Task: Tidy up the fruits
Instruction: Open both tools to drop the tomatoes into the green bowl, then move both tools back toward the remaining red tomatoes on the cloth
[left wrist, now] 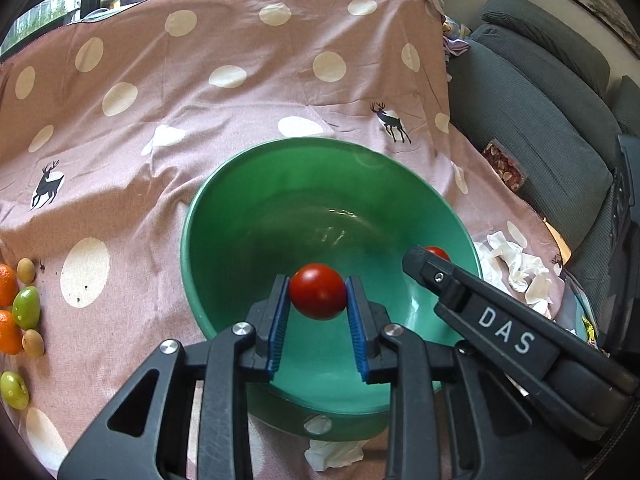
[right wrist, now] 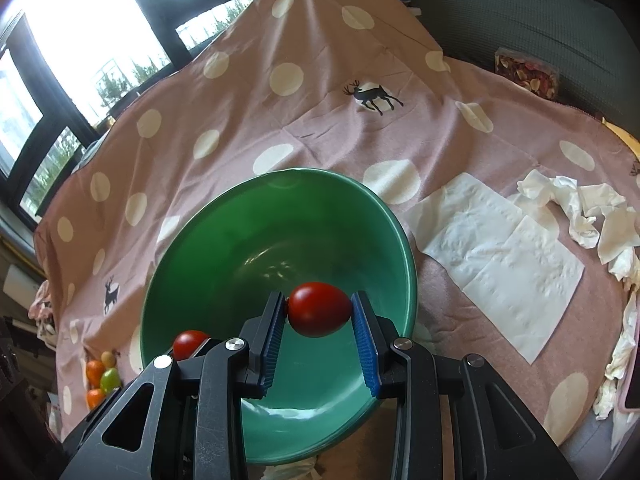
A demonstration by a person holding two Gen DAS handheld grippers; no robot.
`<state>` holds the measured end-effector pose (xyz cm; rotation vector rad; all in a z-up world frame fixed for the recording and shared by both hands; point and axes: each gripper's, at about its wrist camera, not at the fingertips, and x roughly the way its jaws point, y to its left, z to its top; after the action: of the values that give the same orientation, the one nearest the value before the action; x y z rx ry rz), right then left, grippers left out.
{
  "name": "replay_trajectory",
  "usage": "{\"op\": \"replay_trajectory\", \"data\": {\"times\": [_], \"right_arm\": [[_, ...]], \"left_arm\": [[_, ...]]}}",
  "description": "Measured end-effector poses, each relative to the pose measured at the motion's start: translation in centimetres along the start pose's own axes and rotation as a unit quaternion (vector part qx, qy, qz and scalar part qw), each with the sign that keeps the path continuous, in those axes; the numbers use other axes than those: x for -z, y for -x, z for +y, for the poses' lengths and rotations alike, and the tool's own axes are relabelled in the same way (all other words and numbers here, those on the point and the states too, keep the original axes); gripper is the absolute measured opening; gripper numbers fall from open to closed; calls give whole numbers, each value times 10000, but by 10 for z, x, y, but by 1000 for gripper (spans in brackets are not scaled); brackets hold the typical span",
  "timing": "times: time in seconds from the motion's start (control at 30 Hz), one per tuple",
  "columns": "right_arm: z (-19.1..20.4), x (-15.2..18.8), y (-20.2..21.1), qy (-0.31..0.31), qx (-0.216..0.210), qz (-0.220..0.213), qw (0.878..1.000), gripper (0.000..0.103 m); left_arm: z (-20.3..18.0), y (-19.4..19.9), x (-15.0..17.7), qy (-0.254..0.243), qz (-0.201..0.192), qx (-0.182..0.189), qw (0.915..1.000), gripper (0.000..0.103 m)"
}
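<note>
We hold two grippers over the green bowl [left wrist: 280, 208], which sits on a surface draped in a pink cloth [left wrist: 200, 100] printed with pale dots and small dark deer. Our left gripper [left wrist: 318, 292] pinches a round red tomato [left wrist: 318, 296] between its blue ribbed pads, and the fruit hangs above the near inner wall of the bowl, clear of the bottom. Our right gripper [right wrist: 320, 310] pinches a second, more egg-shaped red tomato [right wrist: 319, 309] the same way, also above the bowl's inside and not touching it. In the left wrist view the right gripper reaches in from the right edge, its tomato just peeking past the dark finger over the bowl's right rim; in the right wrist view the left gripper's tomato shows at the lower left, just beside the bowl's near rim. The bowl itself looks bare inside apart from reflections. Well apart from it, at the cloth's left edge, lies a small cluster of fruit: two oranges [left wrist: 8, 284], green fruits [left wrist: 26, 307] and small tan ones [left wrist: 26, 270], touching or nearly so. To the right of the bowl a flat white napkin [right wrist: 504, 256] is spread out, with crumpled tissue [right wrist: 592, 216] beyond it. A grey sofa [left wrist: 540, 120] stands behind the cloth on the right.
</note>
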<state>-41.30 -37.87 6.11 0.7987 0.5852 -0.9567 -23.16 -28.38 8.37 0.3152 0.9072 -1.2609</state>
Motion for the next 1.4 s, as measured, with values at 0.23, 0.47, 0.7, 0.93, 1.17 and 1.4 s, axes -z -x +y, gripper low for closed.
{"op": "replay_trajectory", "data": {"times": [0.23, 0.47, 0.7, 0.93, 1.17, 1.4], "right_arm": [[6, 0, 3, 189, 50, 0, 9998, 37], [11, 0, 18, 224, -73, -223, 9995, 54], [33, 5, 31, 530, -199, -379, 9977, 61], [58, 13, 44, 866, -496, -466, 9939, 63], [96, 27, 50, 1351, -1008, -352, 9851, 63], [138, 51, 42, 1931, -1322, 46, 9722, 63]], "left_arm": [[3, 13, 0, 8, -149, -154, 9998, 39], [13, 44, 2, -16, -483, -502, 9976, 68], [39, 88, 12, 116, -831, -974, 9917, 81], [77, 129, 31, 558, -1010, -1428, 9830, 88], [125, 152, 63, 1095, -1032, -1966, 9689, 88], [187, 161, 87, 2029, -944, -2150, 9507, 88]]}}
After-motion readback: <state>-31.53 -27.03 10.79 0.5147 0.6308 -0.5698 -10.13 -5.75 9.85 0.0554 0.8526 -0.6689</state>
